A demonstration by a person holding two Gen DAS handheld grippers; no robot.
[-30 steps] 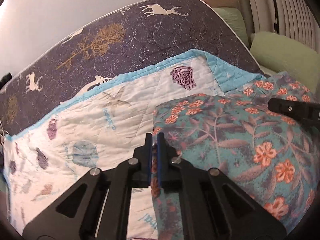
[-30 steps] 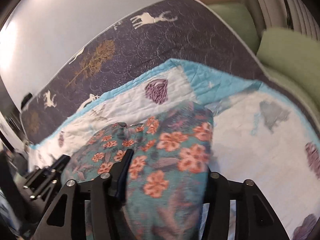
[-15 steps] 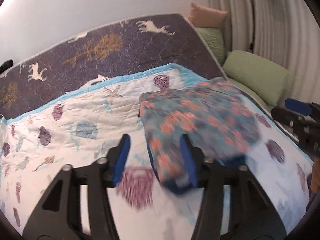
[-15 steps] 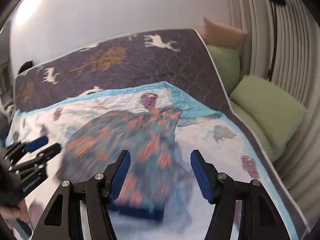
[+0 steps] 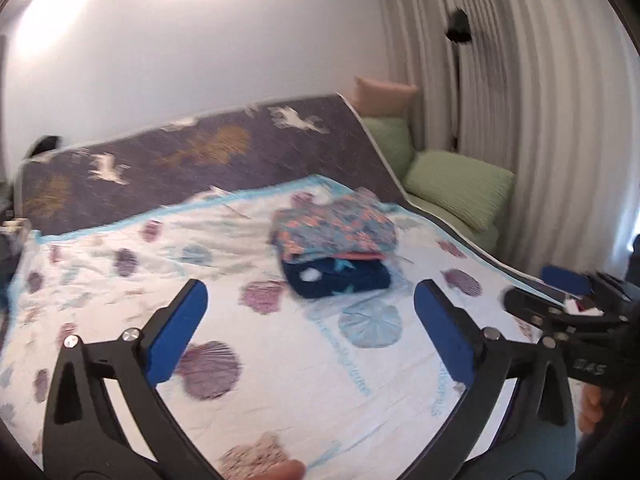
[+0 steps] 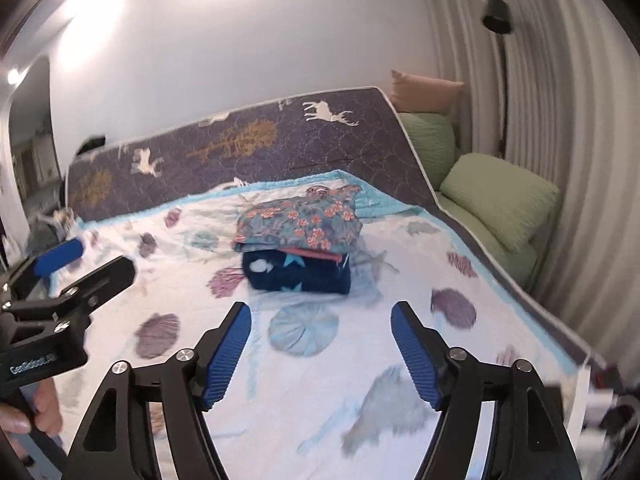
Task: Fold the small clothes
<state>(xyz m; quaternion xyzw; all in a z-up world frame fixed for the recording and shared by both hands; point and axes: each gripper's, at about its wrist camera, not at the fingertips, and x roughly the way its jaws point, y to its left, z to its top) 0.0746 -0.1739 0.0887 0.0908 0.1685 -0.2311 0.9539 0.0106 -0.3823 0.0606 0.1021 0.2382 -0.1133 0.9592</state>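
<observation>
Clothes sit in a small stack on the far middle of the bed: a folded floral garment [image 6: 298,222] in teal with orange flowers lies on top, a thin red layer [image 6: 310,255] shows under its near edge, and a folded navy piece with pale stars [image 6: 298,274] forms the bottom. The stack rests on my white seashell quilt [image 6: 320,380], with the dark deer-print mattress [image 6: 240,144] propped behind it and green pillows [image 6: 498,196] to the right by the curtain [image 6: 560,80]. My left gripper [image 5: 310,328] hangs above the near quilt with its blue pads spread wide, holding nothing. My right gripper [image 6: 320,354] is likewise spread apart and empty, well short of the stack. Each gripper shows at the edge of the other's view.
</observation>
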